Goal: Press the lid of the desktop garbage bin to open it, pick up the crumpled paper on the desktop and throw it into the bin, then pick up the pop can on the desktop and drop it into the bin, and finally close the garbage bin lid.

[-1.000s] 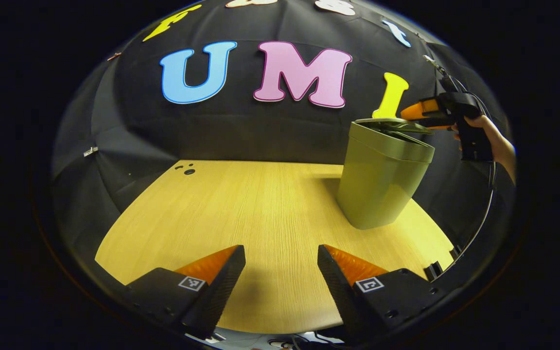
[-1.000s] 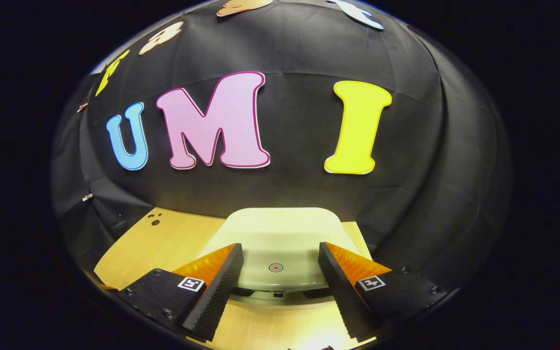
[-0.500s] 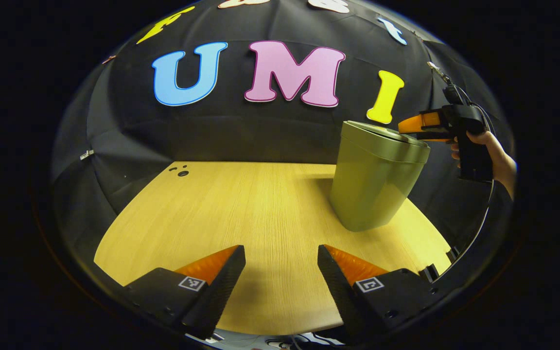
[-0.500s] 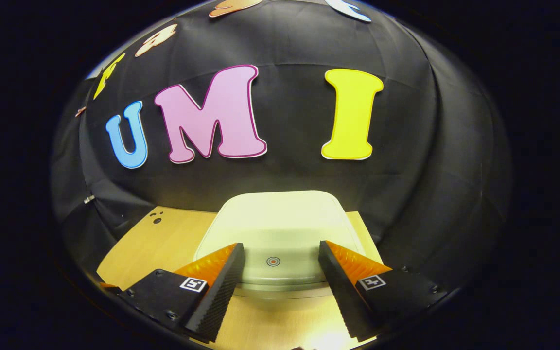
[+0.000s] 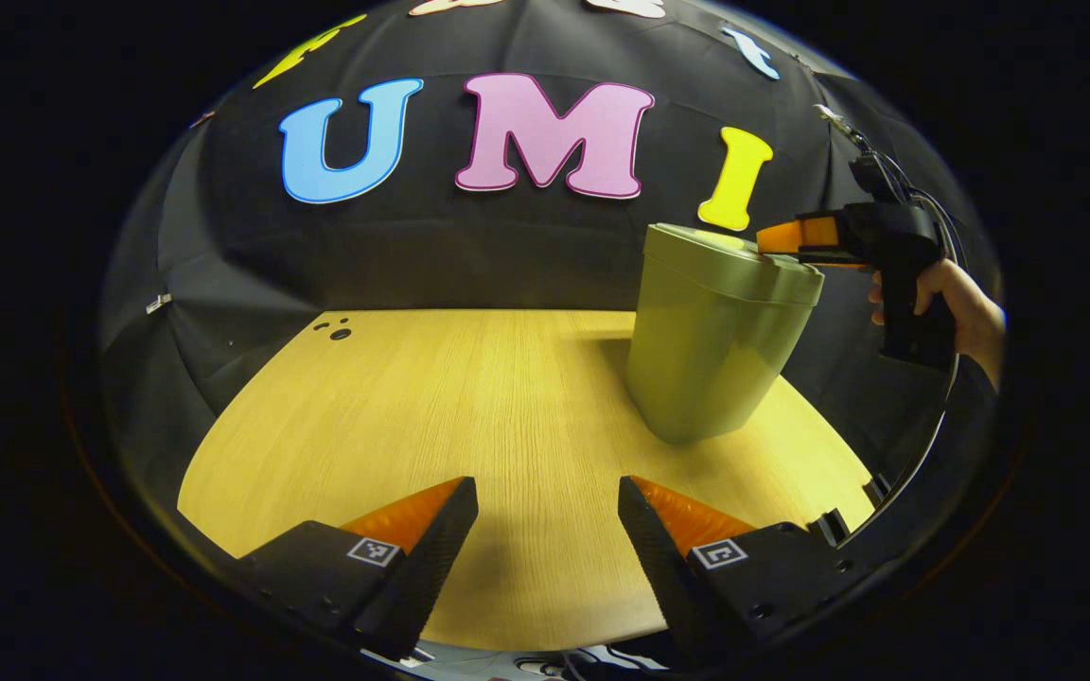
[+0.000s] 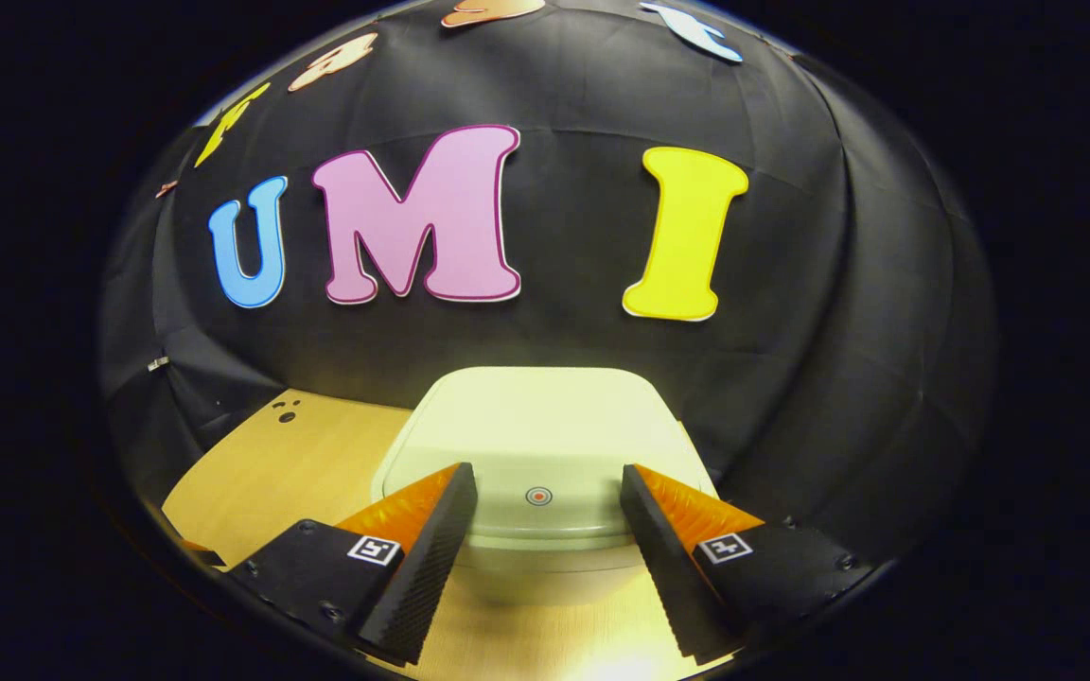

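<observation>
Two claws are mine, and both stand with fingers spread wide, grasping nothing. The garbage bin (image 5: 711, 340) is my landmark: a pale green tub standing upright on the wooden desktop (image 5: 469, 407), toward its right rear part as the left gripper view has it, close before the black cloth wall (image 5: 469, 255).

My right gripper (image 6: 540, 501) hangs over the near edge of the bin's top. In the right gripper view the lid (image 6: 536, 435) lies flat and closed on the bin, and a small round red mark (image 6: 537, 496) on the lid's near edge sits right between my two fingertips. I cannot tell whether those fingers touch the lid or float just above it. From the left gripper view the same claw reaches in from the bin's right side, its tips level with the lid's edge, with my hand (image 5: 957, 312) wrapped on the handle behind and a cable (image 5: 933, 445) trailing down from it.

My left gripper (image 5: 548, 492) is well apart from the bin, low over the desktop's near edge, with bare wood between its fingers.
</observation>
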